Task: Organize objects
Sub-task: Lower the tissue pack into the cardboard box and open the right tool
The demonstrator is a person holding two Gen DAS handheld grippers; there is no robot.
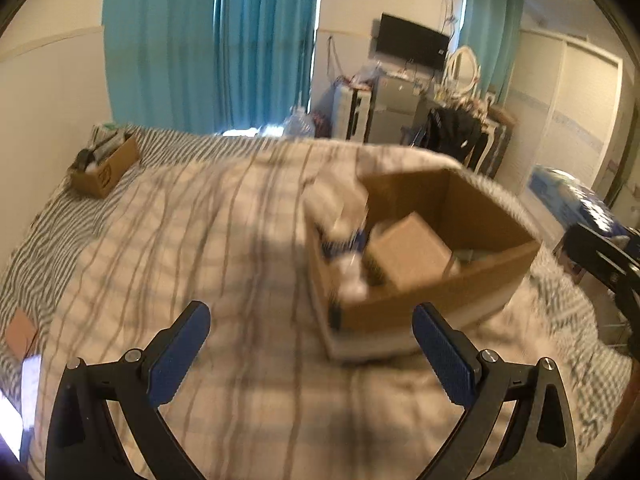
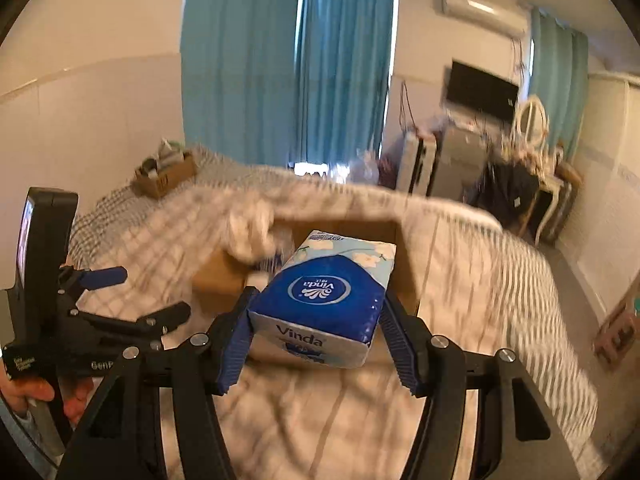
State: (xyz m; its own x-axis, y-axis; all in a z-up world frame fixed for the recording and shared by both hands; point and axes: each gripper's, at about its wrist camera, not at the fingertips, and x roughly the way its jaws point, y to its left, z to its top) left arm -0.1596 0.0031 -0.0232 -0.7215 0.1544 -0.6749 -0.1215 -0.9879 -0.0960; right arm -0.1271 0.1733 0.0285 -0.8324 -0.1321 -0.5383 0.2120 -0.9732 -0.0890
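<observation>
My right gripper [image 2: 316, 312] is shut on a blue and white Vinda tissue pack [image 2: 324, 296] and holds it above the bed, just in front of an open cardboard box [image 2: 216, 276]. In the left wrist view the same box [image 1: 472, 280] sits on the bed and holds a small brown carton [image 1: 408, 252] and blurred white and blue packs [image 1: 340, 216]. My left gripper [image 1: 312, 328] is open and empty, above the bedspread to the near left of the box. It also shows at the left of the right wrist view [image 2: 152, 296].
The bed has a checked cover [image 1: 200, 240]. A second small cardboard box [image 1: 106, 164] with items stands at its far left corner. A pink card [image 1: 20, 332] lies at the left edge. Teal curtains [image 1: 208, 40], a TV [image 1: 412, 42] and a cluttered desk [image 1: 460, 120] are behind.
</observation>
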